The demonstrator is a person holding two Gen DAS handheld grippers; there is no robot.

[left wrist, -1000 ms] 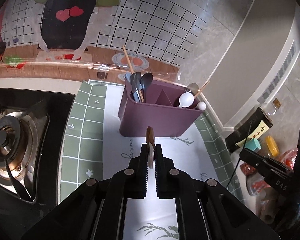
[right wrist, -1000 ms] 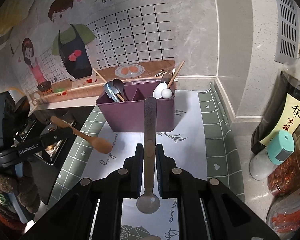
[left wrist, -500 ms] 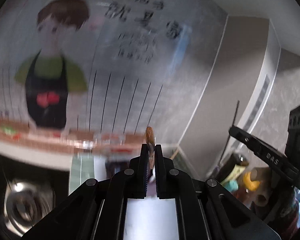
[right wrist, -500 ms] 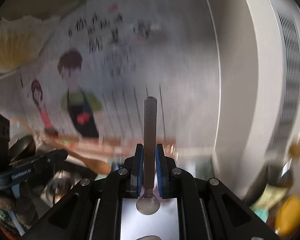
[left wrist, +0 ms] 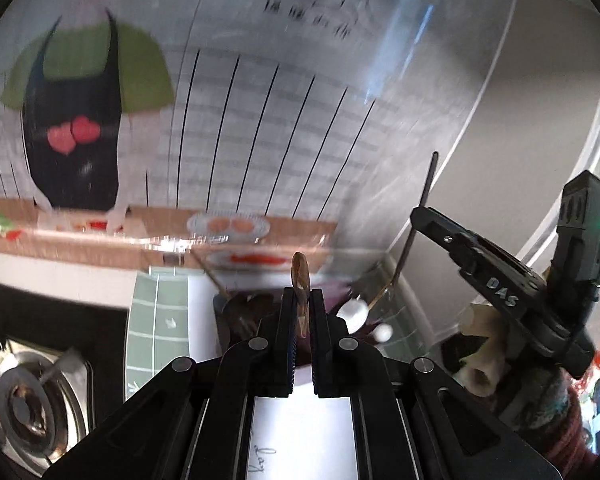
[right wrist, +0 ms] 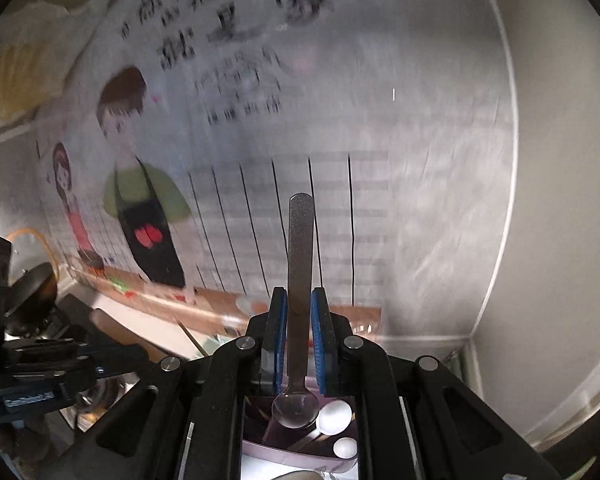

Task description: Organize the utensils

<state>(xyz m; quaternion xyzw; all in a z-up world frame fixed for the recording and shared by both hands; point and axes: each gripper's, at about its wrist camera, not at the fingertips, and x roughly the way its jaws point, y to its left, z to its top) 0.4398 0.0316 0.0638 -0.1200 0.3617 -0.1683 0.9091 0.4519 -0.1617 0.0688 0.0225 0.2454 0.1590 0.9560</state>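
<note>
Kitchen backsplash with the cartoon-cook decal is filling both views, motion-blurred; counter mat (left wrist: 156, 320) and stove burner (left wrist: 24, 404) are sitting low in the frame.

Left wrist view: I'm seeing the left gripper (left wrist: 301, 304) pinching the wooden spoon (left wrist: 300, 280) edge-on, its tip poking just past the fingertips. The purple utensil caddy (left wrist: 336, 300) is lying just beyond and below the fingers, mostly hidden behind them; white spoons (left wrist: 354, 314) are sticking out to the right of the fingers. The right gripper (left wrist: 424, 216) is coming in from the right with a long metal handle standing up from it. To do this well I'm judging I should be keeping the pinch firm, tipping the spoon handle down over a free compartment, and staggering the two hands so they aren't colliding above the caddy.

Right wrist view: the right gripper (right wrist: 299, 300) is clamping the metal spoon (right wrist: 300, 264), handle running forward past the fingertips, bowl sitting behind the fingers. The caddy (right wrist: 284, 452) is showing under the fingers, its white spoons just right of the bowl. The left gripper (right wrist: 100, 356) is sitting off to the left.

Versus a second ago: both cameras have been pitching up and closing in. The caddy was standing clear ahead of the fingers with the mat visible around it; now it's tucked under them. Both grips are unchanged.
</note>
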